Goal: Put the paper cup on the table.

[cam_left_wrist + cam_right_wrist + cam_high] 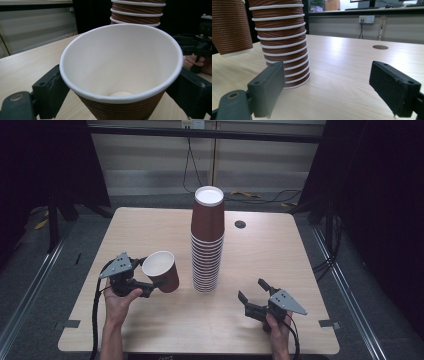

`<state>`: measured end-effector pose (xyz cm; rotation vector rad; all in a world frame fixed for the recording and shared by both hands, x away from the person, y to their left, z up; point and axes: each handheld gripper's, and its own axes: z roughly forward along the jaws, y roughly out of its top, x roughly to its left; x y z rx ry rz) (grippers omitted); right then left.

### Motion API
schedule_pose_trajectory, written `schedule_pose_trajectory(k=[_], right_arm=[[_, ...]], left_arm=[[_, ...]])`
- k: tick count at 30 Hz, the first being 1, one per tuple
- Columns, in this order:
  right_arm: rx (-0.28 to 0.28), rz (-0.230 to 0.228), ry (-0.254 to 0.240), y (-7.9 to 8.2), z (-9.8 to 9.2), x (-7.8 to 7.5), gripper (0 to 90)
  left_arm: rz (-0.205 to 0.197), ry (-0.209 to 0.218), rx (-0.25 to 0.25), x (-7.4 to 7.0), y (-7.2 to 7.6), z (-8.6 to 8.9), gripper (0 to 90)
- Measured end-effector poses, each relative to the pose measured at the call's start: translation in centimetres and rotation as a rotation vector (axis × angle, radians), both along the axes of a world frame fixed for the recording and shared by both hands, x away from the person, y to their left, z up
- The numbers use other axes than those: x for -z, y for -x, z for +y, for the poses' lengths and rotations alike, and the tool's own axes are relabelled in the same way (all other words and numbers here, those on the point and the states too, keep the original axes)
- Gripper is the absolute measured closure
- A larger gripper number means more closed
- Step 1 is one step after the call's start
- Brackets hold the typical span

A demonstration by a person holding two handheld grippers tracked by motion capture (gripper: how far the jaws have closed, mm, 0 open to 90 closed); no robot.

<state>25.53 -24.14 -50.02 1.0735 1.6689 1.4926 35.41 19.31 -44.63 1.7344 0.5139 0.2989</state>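
While clamped by the left gripper (150,282) jaws, brown paper cup (162,270) tilted above worktop (280,245), just left of cup stack (207,240), right gripper (252,297) jaws spread, holding nothing.

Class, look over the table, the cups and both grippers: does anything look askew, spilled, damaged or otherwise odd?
Nothing spilled or damaged. The stack of upside-down cups leans slightly, its upper part off line with its lower rims. The left gripper holds one cup tilted above the table. The right gripper is open.
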Motion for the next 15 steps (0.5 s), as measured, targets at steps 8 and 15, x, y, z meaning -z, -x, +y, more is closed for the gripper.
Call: schedule_pose_trajectory(k=[8,15], right_arm=[[0.026,-0.084,0.022,0.9,0.3,0.2,13.0],[0.018,-0.114,0.003,1.1,0.1,0.3,13.2]], left_arm=[[0.020,-0.005,-0.034,0.5,-1.1,0.1,10.7],[0.028,-0.020,-0.034,0.5,-2.2,-0.5,10.5]])
